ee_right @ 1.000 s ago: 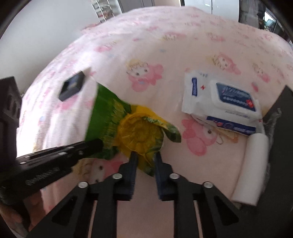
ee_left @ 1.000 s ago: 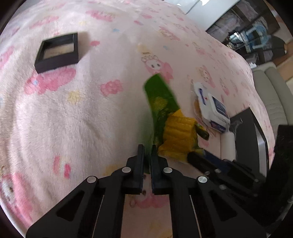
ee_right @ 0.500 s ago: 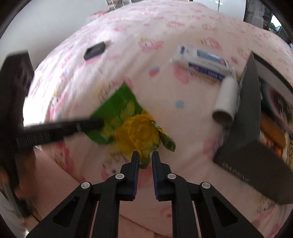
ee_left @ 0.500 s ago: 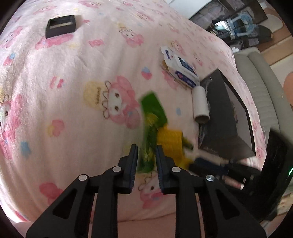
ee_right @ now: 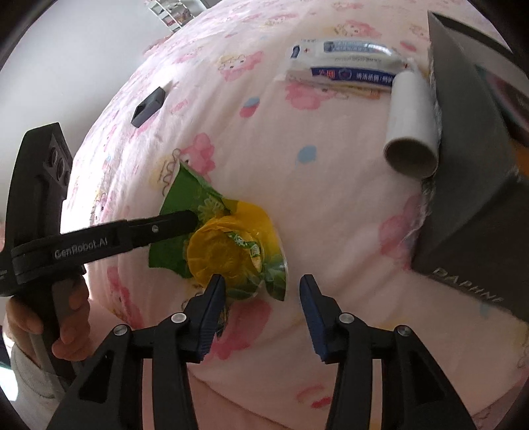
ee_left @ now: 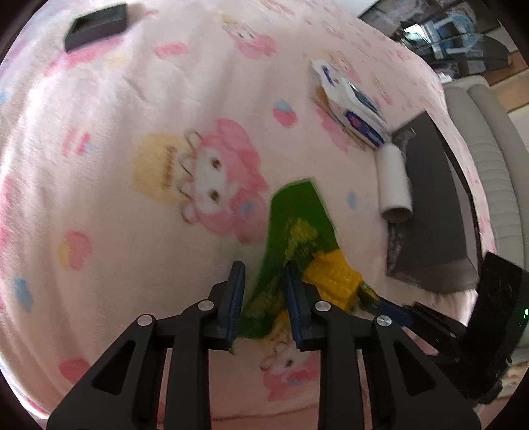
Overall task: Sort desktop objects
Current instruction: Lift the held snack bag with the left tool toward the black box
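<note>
A green and yellow snack bag [ee_left: 297,238] lies on the pink cartoon blanket [ee_left: 165,132] near the front edge; it also shows in the right wrist view [ee_right: 228,244]. My left gripper [ee_left: 264,297] is open, its fingers either side of the bag's near end. My right gripper [ee_right: 261,297] is open and empty, just in front of the bag's yellow end. The left gripper's finger [ee_right: 158,228] reaches over the bag in the right wrist view.
A white wipes pack [ee_left: 350,102], a white paper roll [ee_left: 393,182] and a dark grey box [ee_left: 433,211] sit at the right. A small black frame [ee_left: 96,24] lies far left. A grey sofa [ee_left: 489,139] stands beyond the blanket.
Both grippers carried the bag toward the blanket's near edge, then opened. The bag now rests on the blanket, released by both.
</note>
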A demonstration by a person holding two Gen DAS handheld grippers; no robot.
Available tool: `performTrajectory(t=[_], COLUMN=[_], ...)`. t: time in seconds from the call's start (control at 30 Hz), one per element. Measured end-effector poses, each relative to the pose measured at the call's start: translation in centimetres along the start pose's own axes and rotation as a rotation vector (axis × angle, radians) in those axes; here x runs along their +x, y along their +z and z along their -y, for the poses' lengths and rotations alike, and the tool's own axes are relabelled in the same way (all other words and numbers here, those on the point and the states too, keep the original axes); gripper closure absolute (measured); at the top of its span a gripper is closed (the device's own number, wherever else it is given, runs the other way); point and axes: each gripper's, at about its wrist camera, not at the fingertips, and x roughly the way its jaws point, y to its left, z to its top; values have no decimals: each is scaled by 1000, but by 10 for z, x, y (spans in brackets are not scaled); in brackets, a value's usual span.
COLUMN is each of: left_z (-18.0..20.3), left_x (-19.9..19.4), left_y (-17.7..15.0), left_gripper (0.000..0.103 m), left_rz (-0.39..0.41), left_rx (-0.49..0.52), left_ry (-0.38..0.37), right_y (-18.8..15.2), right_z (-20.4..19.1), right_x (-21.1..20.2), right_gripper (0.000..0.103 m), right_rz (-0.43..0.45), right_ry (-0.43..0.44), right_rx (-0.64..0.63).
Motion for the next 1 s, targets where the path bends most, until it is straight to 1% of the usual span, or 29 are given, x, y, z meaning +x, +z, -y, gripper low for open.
performTrajectory(t=[0.03,0.07,0.17,0.27,0.33,0.37,0.4,0.47,0.57,0.6,0.63,0.7,0.73,0.83,0.93,1.0], left_z=[0,2,9,20,27,29,30,23,9,6,4,-1,3,16,18,17], left_x=[-1,-4,-13,-13,-12,-11,-11,-13,-12,-11,-10,-4,2,17,18,17], left_y=[-3,-6,-18,-34,-41,-41,-41,-35,-24,-22,-21,-14,-14,-12,-13,-13], left_gripper=[86,88,88,85,83,80,78,77,77,77,77,76,76,76,76,76], left_rz=[-7,-6,-2,-56,-66,-55,-43,-19,-9,-8,-9,-21,-31,-48,-52,-58], left_rx=[-2,1,25,77,103,100,93,46,-23,-42,-48,-32,-16,27,35,34], left_ry=[-12,-23,-58,-107,-118,-120,-118,-113,-105,-103,-88,-31,0,42,49,24], right_y=[0,1,-4,-10,-8,-7,-7,-5,-4,-4,-5,-6,-7,-7,-7,-9], right_z=[-2,-5,-10,-7,1,6,11,16,15,14,14,16,17,25,31,26], right_x=[-2,-7,-17,-24,-30,-33,-33,-33,-28,-25,-21,-14,-11,-8,-10,-15], right_gripper=[59,60,60,59,59,59,59,59,59,58,54,48,47,44,44,44], right_rz=[3,13,36,53,60,60,58,50,31,18,5,-23,-32,-35,-37,-31], right_ry=[7,7,-23,-78,-74,-67,-63,-72,-103,-104,-99,-74,-57,-32,-21,-52], right_rx=[-4,-13,-44,-46,-16,6,27,48,42,42,43,54,62,92,119,90])
